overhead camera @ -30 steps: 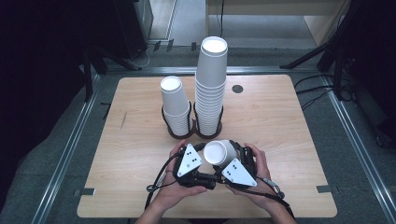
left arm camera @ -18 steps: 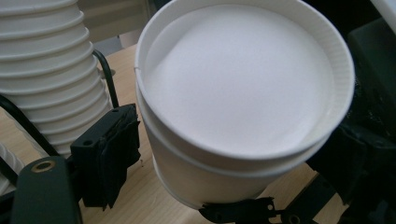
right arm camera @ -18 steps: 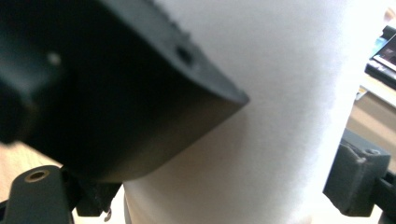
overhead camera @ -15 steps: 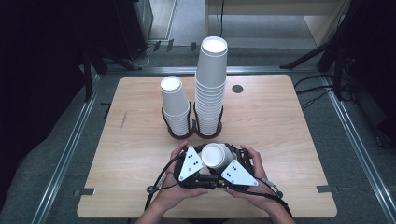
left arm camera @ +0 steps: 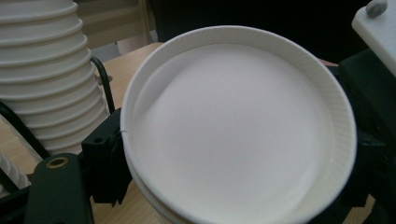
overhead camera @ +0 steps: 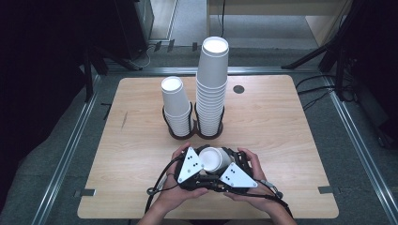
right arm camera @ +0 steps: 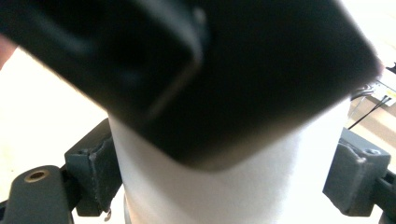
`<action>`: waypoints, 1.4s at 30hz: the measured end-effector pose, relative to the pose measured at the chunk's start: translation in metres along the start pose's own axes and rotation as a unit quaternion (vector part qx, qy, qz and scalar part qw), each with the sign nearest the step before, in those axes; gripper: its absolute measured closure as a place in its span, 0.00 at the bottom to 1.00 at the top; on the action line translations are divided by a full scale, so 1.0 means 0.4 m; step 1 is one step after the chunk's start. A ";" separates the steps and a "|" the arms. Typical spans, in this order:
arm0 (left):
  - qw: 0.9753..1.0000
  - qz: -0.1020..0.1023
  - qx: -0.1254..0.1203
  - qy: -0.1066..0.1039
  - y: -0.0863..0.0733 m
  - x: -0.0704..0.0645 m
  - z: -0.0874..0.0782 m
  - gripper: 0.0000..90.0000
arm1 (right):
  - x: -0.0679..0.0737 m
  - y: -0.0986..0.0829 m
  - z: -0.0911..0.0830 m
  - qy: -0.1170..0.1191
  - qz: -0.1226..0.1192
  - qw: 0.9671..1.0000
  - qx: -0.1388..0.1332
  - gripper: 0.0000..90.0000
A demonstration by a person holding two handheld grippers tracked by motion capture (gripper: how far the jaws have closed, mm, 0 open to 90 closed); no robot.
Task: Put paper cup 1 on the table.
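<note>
A wooden counter (overhead camera: 141, 140) is seen from the high view, with rounded corners and a small dark round inlay (overhead camera: 239, 89) near its far edge. Two cup stacks are set side by side at the counter's middle, each seated in a black ring holder (overhead camera: 178, 133): the tall stack (overhead camera: 212, 89) on the right, of many nested white paper cups, and the short stack (overhead camera: 175, 105) on the left, touching or nearly touching it. In the left gripper view the ribbed rims of a stack (left arm camera: 46, 70) are recorded at the upper left, with a black wire of the holder beside it. Near the counter's front edge, well apart from the stacks, both hands are brought together around a single white paper cup (overhead camera: 215, 159). The left gripper (overhead camera: 199, 161) and the right gripper (overhead camera: 225, 164) are held close, their grey three-cornered plates angled toward each other with the cup between them. In the left gripper view the cup (left arm camera: 233, 126) is viewed mouth-on, its rolled rim and white inside facing the camera; the left jaws are set against its outer wall on either side, so the cup is gripped. In the right gripper view the cup wall (right arm camera: 224, 186) is seen between the right jaws, one pad touching it at the left and the other standing a little off at the right; a blurred black part of the other gripper covers the upper frame.
</note>
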State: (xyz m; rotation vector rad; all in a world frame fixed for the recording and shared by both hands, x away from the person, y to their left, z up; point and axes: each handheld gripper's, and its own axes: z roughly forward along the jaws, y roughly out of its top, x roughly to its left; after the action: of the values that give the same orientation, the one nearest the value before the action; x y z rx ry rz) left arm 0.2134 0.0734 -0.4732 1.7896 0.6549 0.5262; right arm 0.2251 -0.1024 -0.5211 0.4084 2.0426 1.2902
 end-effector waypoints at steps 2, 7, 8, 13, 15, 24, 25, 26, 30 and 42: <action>1.000 -0.001 -0.001 -0.002 -0.001 0.001 -0.001 0.20 | -0.001 0.000 -0.001 0.004 0.005 1.000 0.000 0.14; 1.000 -0.010 -0.009 -0.005 0.001 0.003 -0.004 0.22 | -0.004 0.001 -0.004 0.008 0.012 1.000 -0.006 0.14; 1.000 -0.010 -0.009 -0.005 0.001 0.003 -0.004 0.22 | -0.004 0.001 -0.004 0.008 0.012 1.000 -0.006 0.14; 1.000 -0.017 -0.014 -0.011 0.001 0.007 -0.006 0.23 | -0.007 0.001 -0.007 0.013 0.018 1.000 -0.011 0.12; 1.000 -0.022 -0.016 -0.013 0.001 0.009 -0.006 0.23 | -0.008 0.001 -0.007 0.014 0.020 1.000 -0.012 0.12; 0.999 -0.036 -0.029 -0.017 0.002 0.015 -0.014 0.25 | -0.009 -0.001 -0.009 0.016 0.046 0.999 -0.024 0.07; 0.999 -0.038 -0.031 -0.017 0.002 0.015 -0.014 0.25 | -0.011 -0.003 -0.010 0.018 0.055 0.998 -0.027 0.06; 0.999 -0.039 -0.032 -0.017 0.003 0.015 -0.014 0.26 | -0.014 -0.005 -0.010 0.021 0.060 0.997 -0.033 0.06; 0.998 -0.042 -0.032 -0.019 0.002 0.017 -0.015 0.26 | -0.017 -0.010 -0.008 0.030 0.073 0.996 -0.043 0.05; 0.996 -0.071 -0.045 -0.033 0.009 0.031 -0.026 0.26 | -0.009 -0.013 -0.004 -0.001 0.073 0.996 -0.058 0.00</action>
State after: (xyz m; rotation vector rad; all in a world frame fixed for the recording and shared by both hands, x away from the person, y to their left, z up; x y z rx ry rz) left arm 0.2166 0.0879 -0.4663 1.6549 0.6951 0.3933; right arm 0.2269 -0.1081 -0.5239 0.5129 1.9545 1.4883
